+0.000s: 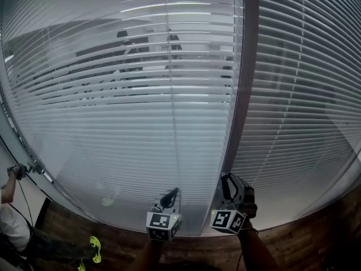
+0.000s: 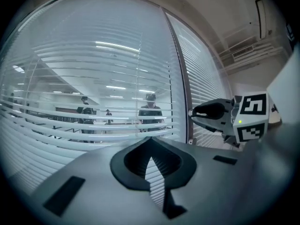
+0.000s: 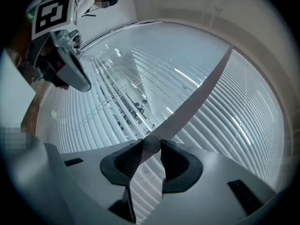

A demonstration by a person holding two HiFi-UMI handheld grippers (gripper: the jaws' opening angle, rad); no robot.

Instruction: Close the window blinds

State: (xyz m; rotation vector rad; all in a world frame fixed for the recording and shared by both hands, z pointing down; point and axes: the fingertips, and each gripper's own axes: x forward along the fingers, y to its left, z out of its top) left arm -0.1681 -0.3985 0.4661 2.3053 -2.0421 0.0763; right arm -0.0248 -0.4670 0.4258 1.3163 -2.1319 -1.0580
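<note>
Two slatted blinds fill the windows: the left blind (image 1: 124, 106) has its upper slats partly open, with a room showing through, and the right blind (image 1: 304, 106) looks flatter. A dark frame post (image 1: 245, 83) stands between them. My right gripper (image 1: 227, 179) points level at that post. In the right gripper view, my right gripper (image 3: 151, 144) is shut on a small round grey knob (image 3: 151, 143) on the post (image 3: 197, 97). My left gripper (image 1: 172, 195) hangs just left of it before the left blind. In the left gripper view, my left gripper (image 2: 149, 142) has its tips together and nothing between them.
A person (image 1: 11, 208) with yellow-green shoes (image 1: 95, 248) stands at the lower left. A brown wooden surface (image 1: 316, 247) runs below the windows. Figures (image 2: 150, 109) show through the open slats.
</note>
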